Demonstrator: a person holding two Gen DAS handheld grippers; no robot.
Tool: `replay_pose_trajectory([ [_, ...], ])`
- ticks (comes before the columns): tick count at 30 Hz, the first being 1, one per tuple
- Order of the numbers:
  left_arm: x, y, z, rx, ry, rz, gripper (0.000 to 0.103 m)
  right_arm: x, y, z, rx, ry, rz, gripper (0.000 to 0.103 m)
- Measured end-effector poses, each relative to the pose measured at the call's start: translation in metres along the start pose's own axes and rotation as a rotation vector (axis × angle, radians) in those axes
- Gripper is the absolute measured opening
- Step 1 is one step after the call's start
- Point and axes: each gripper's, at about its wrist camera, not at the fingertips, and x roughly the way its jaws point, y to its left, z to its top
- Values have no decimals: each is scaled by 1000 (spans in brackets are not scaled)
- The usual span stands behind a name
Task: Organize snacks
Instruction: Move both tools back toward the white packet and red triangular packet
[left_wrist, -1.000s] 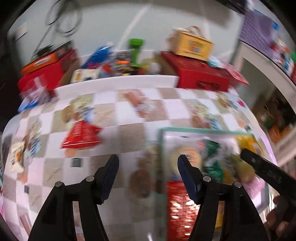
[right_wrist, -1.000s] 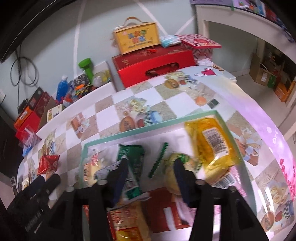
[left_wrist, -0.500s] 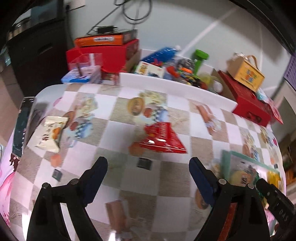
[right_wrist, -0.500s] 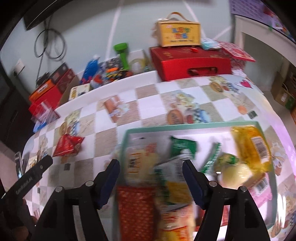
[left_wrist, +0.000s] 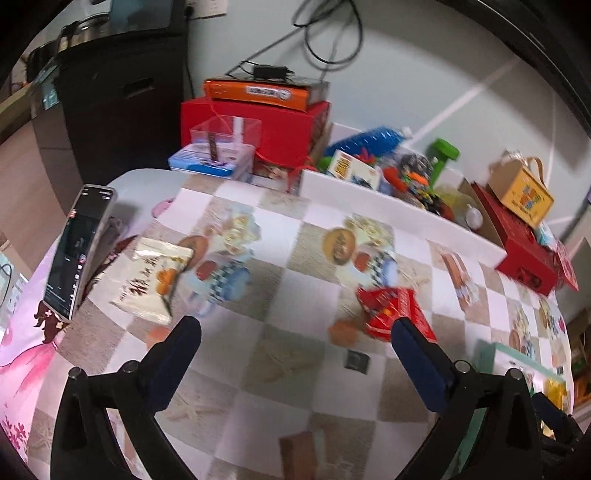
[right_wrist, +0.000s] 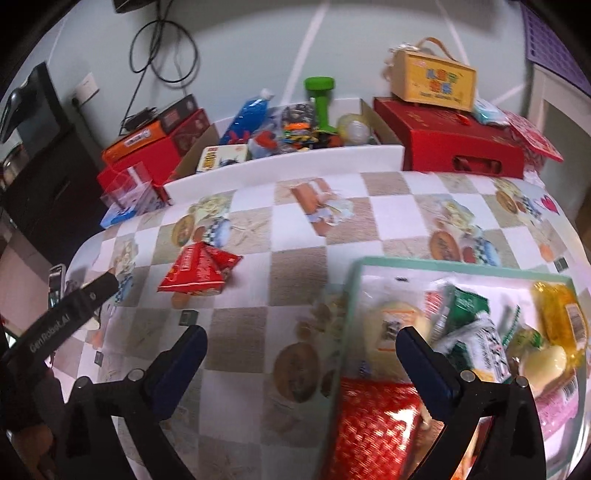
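Cream snack packet (left_wrist: 153, 279) only in left view; green tray (right_wrist: 350, 295) mostly right; both fingers just spread wide, empty.

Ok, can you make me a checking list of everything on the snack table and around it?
Surface: table under a checkered food-print cloth.
Job's things: green-rimmed tray full of snack packets; red triangular snack packet and a cream snack packet lie loose on the cloth, outside the tray.
Clutter: phone at the table's edge; red boxes, a yellow handled box, a blue bottle and a green dumbbell behind the table.
Grippers: left gripper and right gripper both have jaws that have just been opening, now wide, nothing between them.
Cables: black cable looped on the wall.
Surroundings: pale wall, dark cabinet.
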Motion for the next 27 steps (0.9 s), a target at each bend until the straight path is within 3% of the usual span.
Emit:
replay_pose_trajectory([
  [8, 0, 34, 15, -11, -57, 33, 102, 8, 26, 15, -25, -79, 28, 103],
  [27, 48, 94, 26, -73, 3, 124, 102, 49, 79, 30, -102, -171, 87, 103],
])
